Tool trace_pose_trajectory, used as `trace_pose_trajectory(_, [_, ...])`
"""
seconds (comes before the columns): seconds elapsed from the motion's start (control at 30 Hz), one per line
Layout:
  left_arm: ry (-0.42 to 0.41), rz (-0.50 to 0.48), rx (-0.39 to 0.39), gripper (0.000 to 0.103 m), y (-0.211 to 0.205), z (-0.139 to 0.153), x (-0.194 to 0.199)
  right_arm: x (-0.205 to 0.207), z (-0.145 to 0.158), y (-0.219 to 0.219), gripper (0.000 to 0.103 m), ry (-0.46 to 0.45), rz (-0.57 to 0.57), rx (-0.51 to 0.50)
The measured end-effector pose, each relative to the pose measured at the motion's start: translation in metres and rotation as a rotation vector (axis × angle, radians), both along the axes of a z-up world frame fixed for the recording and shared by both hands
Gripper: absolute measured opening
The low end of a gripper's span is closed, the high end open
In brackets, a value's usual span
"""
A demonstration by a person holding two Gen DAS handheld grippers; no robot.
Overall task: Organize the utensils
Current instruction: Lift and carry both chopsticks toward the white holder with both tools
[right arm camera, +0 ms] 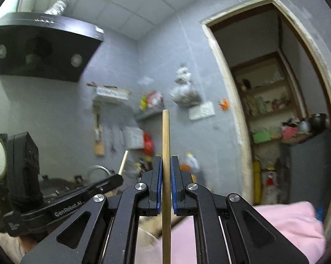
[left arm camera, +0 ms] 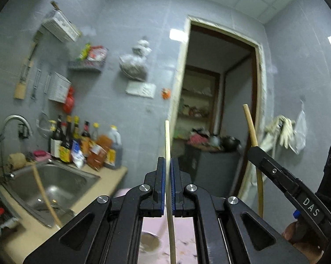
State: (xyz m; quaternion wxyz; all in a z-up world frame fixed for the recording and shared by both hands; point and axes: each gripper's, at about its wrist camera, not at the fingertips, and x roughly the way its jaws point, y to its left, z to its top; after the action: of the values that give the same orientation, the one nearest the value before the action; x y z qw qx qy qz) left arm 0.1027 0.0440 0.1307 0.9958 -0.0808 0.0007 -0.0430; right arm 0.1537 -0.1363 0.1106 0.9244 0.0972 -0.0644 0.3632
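My left gripper (left arm camera: 168, 165) is shut on a pale chopstick (left arm camera: 168, 140) that stands upright between its blue pads, raised in the air. My right gripper (right arm camera: 164, 165) is shut on a darker wooden chopstick (right arm camera: 165, 132), also upright. In the left wrist view the right gripper (left arm camera: 253, 149) shows at the right with its chopstick (left arm camera: 250, 123) sticking up. In the right wrist view the left gripper (right arm camera: 119, 179) shows at the lower left with its pale chopstick (right arm camera: 124, 160).
A steel sink (left arm camera: 53, 184) with a tap (left arm camera: 15, 123) sits at the left, with sauce bottles (left arm camera: 84, 145) behind it on the counter. Wall racks (left arm camera: 59, 25) hang above. A doorway (left arm camera: 222, 110) opens ahead. A range hood (right arm camera: 44, 46) hangs at the upper left. Pink cloth (right arm camera: 286, 226) lies below.
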Motion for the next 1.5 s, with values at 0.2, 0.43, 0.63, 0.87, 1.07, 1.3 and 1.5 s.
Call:
trace_pose_trajectory(0.2, [-0.05, 0.104, -0.049, 0.002, 0.054, 0.013, -0.012, 0.002, 0.011, 0.036, 0.005, -0.068, 0.062, 0.082])
trace_pose_trajectory(0.43, [-0.065, 0.213, -0.165, 0.002, 0.107, 0.004, -0.006, 0.021, 0.003, 0.061, 0.005, -0.049, 0.054, 0.209])
trace_pose_trajectory(0.63, [-0.095, 0.301, -0.239, 0.002, 0.132, -0.016, 0.002, 0.034, -0.015, 0.074, 0.005, -0.032, -0.048, 0.261])
trace_pose_trajectory(0.87, [-0.105, 0.387, -0.297, 0.002, 0.14, -0.041, 0.015, 0.049, -0.029, 0.076, 0.005, -0.011, -0.093, 0.264])
trace_pose_trajectory(1.07, [-0.087, 0.41, -0.299, 0.002, 0.141, -0.054, 0.025, 0.06, -0.036, 0.077, 0.005, 0.003, -0.103, 0.25])
trace_pose_trajectory(1.3, [-0.076, 0.388, -0.336, 0.002, 0.147, -0.057, 0.027, 0.058, -0.034, 0.075, 0.005, 0.0, -0.094, 0.259])
trace_pose_trajectory(1.5, [-0.077, 0.377, -0.342, 0.002, 0.147, -0.057, 0.026, 0.049, -0.028, 0.08, 0.005, -0.053, -0.129, 0.254])
